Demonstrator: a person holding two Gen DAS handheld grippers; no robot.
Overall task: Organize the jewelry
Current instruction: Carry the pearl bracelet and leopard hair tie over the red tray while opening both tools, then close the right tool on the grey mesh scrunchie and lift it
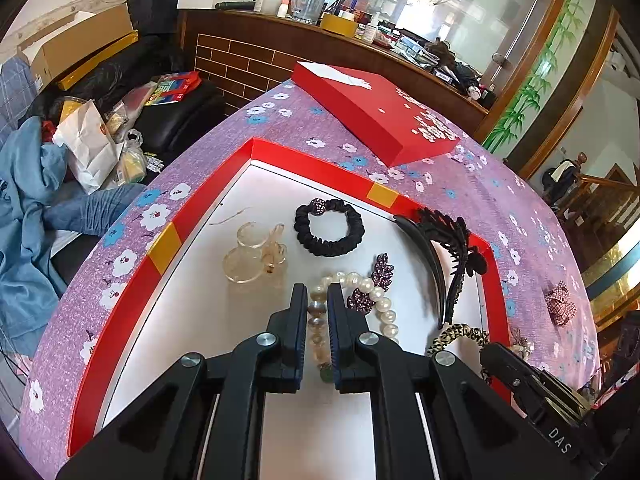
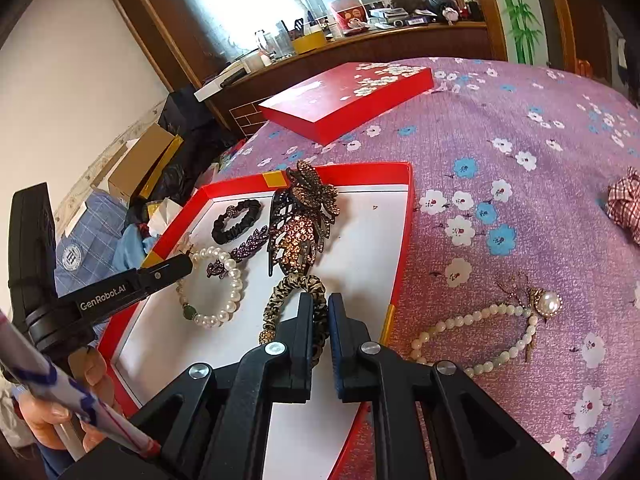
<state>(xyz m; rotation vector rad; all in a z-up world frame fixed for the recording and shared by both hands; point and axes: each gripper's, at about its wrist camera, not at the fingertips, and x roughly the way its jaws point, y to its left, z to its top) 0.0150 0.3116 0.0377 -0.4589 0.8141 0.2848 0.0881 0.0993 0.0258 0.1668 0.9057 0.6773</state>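
The left hand-held gripper [image 1: 318, 292] pinches the pearl bracelet [image 1: 374, 296] in the middle of the red tray [image 1: 120, 300]. The right hand-held gripper [image 2: 320, 304] squeezes the leopard scrunchie [image 2: 294, 292] near the tray's right edge. A pearl necklace [image 2: 480, 336] lies on the flowered cloth [image 2: 520, 120] just beside the tray.

Purple floral tablecloth [image 2: 500, 120], cardboard box [image 1: 80, 46] and blue clothing [image 1: 28, 184] beside the table

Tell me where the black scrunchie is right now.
The black scrunchie lies inside the red box near its far wall, between the clear hair clip and the black claw clip.
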